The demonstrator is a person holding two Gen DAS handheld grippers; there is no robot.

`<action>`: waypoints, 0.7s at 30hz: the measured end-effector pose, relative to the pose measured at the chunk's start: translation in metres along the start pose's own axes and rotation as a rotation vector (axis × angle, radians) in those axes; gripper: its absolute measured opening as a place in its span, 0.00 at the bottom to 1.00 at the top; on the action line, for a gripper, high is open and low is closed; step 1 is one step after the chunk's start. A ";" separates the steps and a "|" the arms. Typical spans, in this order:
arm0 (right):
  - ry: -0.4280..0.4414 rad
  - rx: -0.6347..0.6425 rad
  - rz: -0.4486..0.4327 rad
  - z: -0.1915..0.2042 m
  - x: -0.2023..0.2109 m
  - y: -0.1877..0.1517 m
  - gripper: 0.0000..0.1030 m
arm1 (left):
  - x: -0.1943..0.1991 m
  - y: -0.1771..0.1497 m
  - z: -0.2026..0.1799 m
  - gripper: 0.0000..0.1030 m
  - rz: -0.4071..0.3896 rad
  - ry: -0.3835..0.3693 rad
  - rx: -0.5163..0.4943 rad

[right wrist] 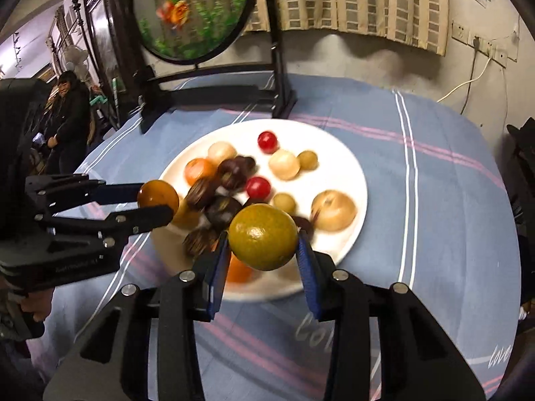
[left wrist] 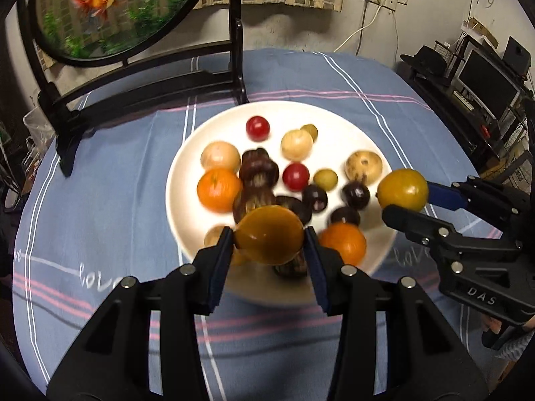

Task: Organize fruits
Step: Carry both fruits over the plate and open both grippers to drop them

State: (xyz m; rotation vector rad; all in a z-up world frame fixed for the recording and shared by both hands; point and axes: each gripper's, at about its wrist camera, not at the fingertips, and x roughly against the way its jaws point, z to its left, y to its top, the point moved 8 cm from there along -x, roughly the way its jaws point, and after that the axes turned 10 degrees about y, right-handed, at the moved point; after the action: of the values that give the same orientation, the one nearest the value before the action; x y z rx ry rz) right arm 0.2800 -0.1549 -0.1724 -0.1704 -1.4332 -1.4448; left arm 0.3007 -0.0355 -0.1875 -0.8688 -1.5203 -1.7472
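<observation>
A: How much room around the white plate?

B: It sits mid-tabletop on the blue striped cloth, bare cloth on its left, right and near sides. At the far edge stands a round goldfish screen on a black stand.

A: And the tools?

B: The left tool grips an amber-orange fruit over the plate's near rim. The right tool clamps a yellow-green citrus at the plate's right edge. Both fruits are lifted clear.

Fruits lie on plate, stand behind.
</observation>
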 end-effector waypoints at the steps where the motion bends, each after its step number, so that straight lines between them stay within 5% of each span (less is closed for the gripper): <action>1: 0.003 0.000 0.003 -0.002 -0.004 0.004 0.39 | -0.003 0.002 -0.001 0.42 0.003 0.000 0.000; 4: -0.016 0.000 0.017 -0.010 -0.017 0.013 0.42 | -0.014 0.008 -0.001 0.43 0.015 0.003 0.006; 6: -0.043 0.004 0.010 -0.013 -0.019 0.016 0.61 | -0.019 0.008 -0.002 0.43 0.027 -0.003 0.011; 11: -0.033 -0.009 -0.038 -0.011 -0.008 0.018 0.62 | -0.017 0.009 -0.004 0.44 0.022 0.012 0.004; 15: -0.022 -0.042 -0.056 -0.007 0.010 0.013 0.62 | 0.002 0.011 -0.002 0.69 -0.012 0.037 0.011; 21: 0.026 -0.076 -0.097 0.019 0.051 -0.006 0.62 | 0.049 0.013 -0.003 0.90 -0.067 0.004 0.028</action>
State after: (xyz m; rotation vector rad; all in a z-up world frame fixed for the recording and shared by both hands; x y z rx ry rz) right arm 0.2433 -0.1691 -0.1352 -0.1304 -1.3830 -1.5763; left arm 0.2834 -0.0429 -0.1398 -0.8081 -1.5843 -1.7697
